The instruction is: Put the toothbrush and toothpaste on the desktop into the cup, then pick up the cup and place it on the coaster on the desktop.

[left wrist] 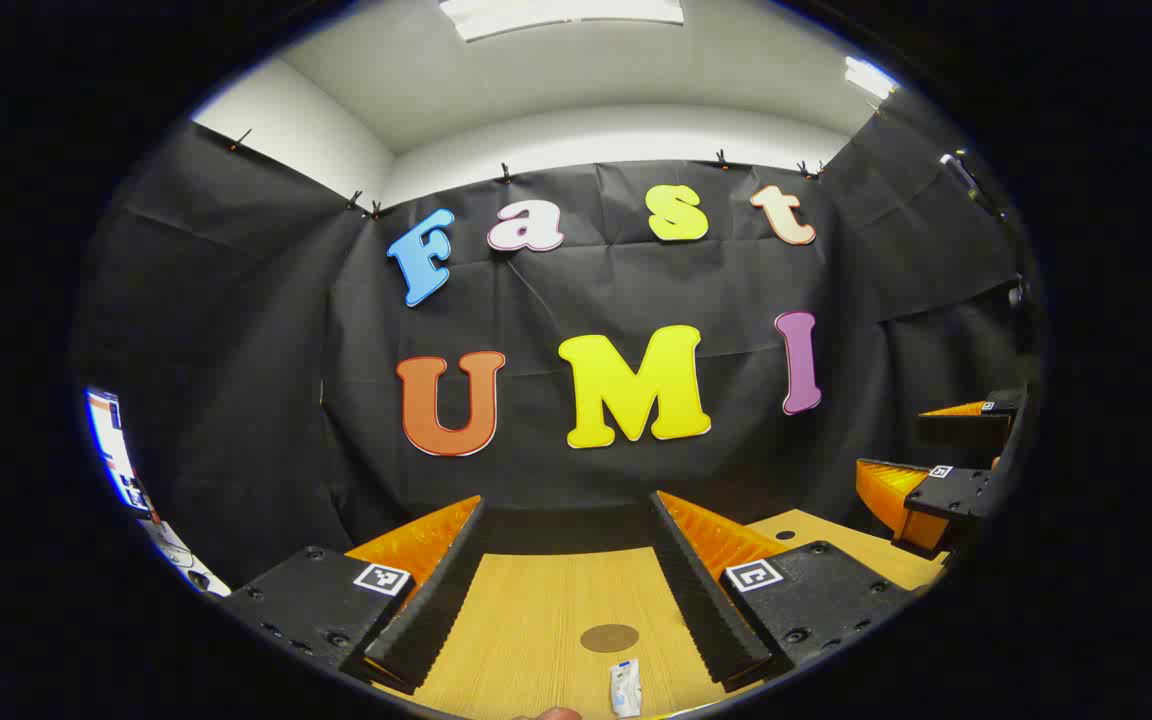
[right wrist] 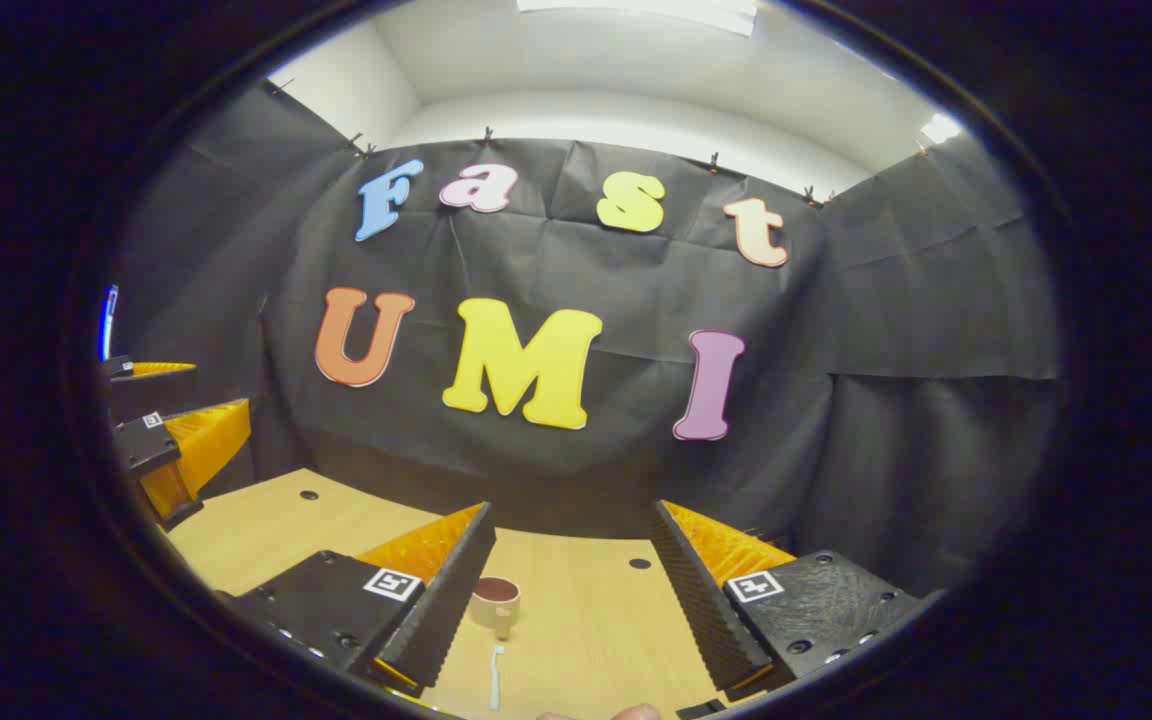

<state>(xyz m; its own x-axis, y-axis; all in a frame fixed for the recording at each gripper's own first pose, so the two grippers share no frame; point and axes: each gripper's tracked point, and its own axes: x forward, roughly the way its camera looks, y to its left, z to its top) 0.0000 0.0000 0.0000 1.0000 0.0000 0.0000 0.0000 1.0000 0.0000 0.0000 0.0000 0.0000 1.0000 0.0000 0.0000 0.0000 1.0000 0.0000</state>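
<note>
Wooden desktop (left wrist: 536, 620) is stretching out below both grippers, against the black cloth wall (right wrist: 886, 330). In the right gripper view, the cup (right wrist: 494, 603) is standing upright with the toothbrush (right wrist: 495, 676) lying just in front of it. In the left gripper view, the toothpaste (left wrist: 625, 687) is lying near the round coaster (left wrist: 609, 637). Left gripper (left wrist: 566, 570) and right gripper (right wrist: 571, 580) are both hanging with jaws spread wide, gripping nothing.
</note>
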